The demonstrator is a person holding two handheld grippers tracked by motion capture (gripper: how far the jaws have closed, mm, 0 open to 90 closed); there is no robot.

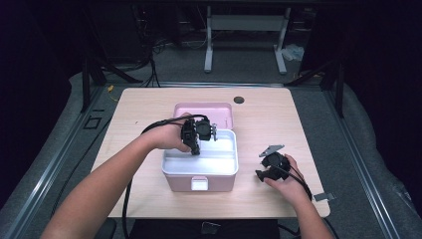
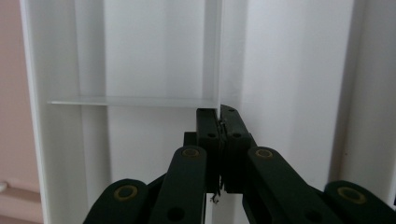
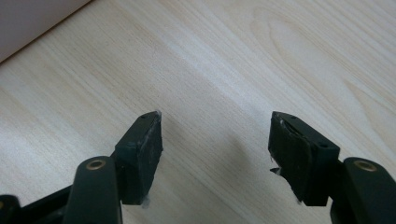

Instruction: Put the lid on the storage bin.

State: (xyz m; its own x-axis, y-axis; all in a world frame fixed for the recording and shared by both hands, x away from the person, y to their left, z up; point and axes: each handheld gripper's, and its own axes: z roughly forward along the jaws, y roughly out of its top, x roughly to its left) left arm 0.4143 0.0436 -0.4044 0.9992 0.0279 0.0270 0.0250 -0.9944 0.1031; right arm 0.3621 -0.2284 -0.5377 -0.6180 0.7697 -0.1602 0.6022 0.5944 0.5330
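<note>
Two grippers are mine: the left gripper (image 2: 219, 112) reaches into the pink box (image 1: 199, 183), jaws pinched on its thin white divider (image 2: 212, 56). My right gripper (image 3: 215, 140) rests gaping, empty, on the table (image 1: 259, 119) beside it.

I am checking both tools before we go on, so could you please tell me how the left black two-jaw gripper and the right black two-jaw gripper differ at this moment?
The left black two-jaw gripper has its jaws shut on a thin white divider wall; the right black two-jaw gripper has its jaws apart with nothing between them. The left one reaches into the pink box with a white tray; the right one is over the pale wooden table beside that box. Both are hand-held.
</note>
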